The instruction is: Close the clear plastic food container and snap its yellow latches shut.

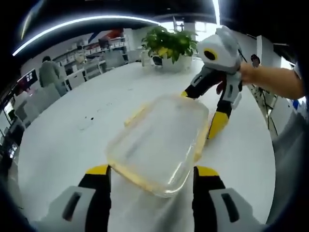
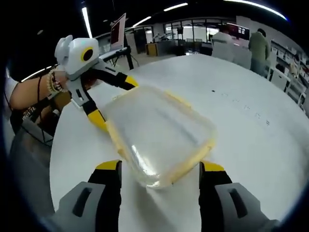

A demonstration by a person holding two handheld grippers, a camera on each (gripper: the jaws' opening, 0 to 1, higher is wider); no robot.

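The container (image 1: 159,145) is clear plastic, smooth and glossy, with pale glints along its rounded near edge; its lid looks slightly cloudy and its rim and latches (image 1: 136,115) are opaque yellow plastic. The table (image 1: 72,140) under the container is a white, smooth, matt top that takes only a soft sheen. Beyond the container, the right gripper (image 1: 205,113) has a smooth, light grey moulded shell with a slight gloss, and black jaws tipped in matt yellow. In the right gripper view, the left gripper (image 2: 116,101) on the container's far side shows the same plastic finish.
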